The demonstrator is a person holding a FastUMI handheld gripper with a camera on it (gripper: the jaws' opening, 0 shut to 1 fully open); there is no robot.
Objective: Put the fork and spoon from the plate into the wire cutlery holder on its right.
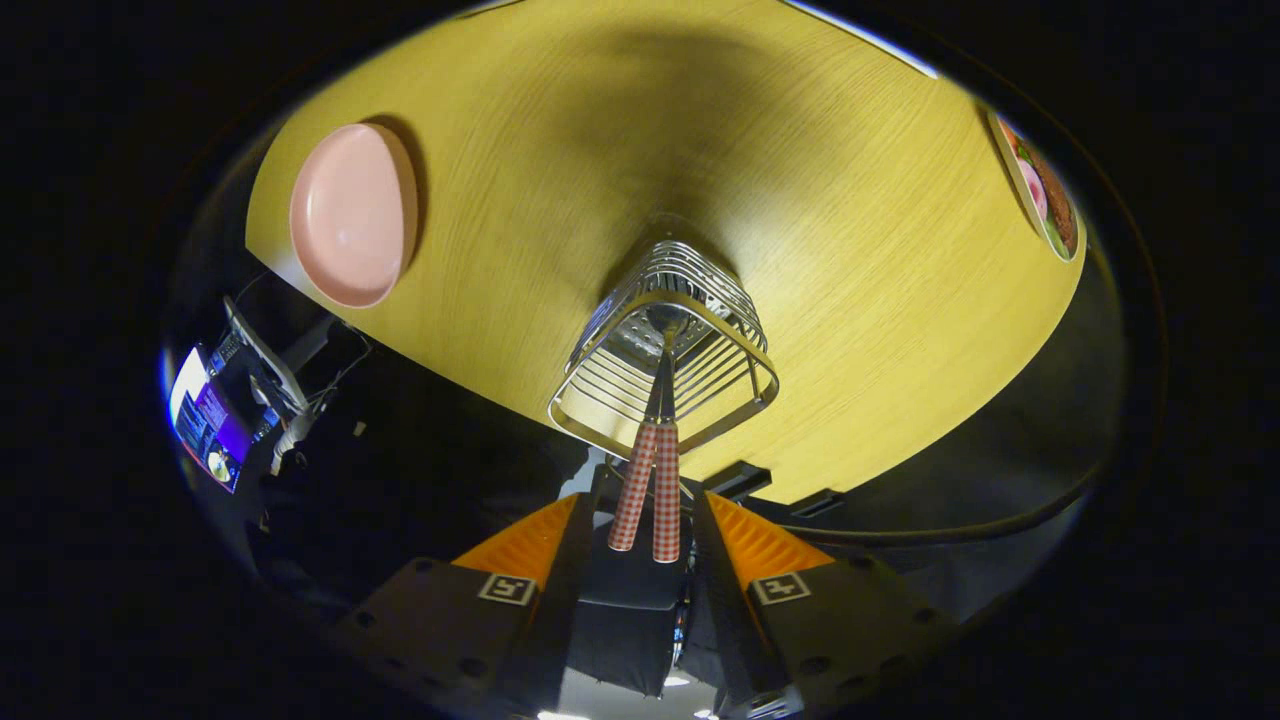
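While the fingers (655, 545) are spread apart and nothing is pinched, two checked handles (648, 487) are seen between them, clear of both. Just ahead, the utensils stand in the wire holder (665, 345) on the counter (850, 230). Beyond, to the left, a pink plate (352, 213) lies bare.

Shiny metal wire cutlery holder (665, 345), matt wood-grain surface (800, 200), smooth glossy plate (352, 213), checked-pattern cutlery handles (650, 490)

table (820, 200): yellow wood-grain | on it: pink plate (352, 215), wire cutlery holder (665, 345)
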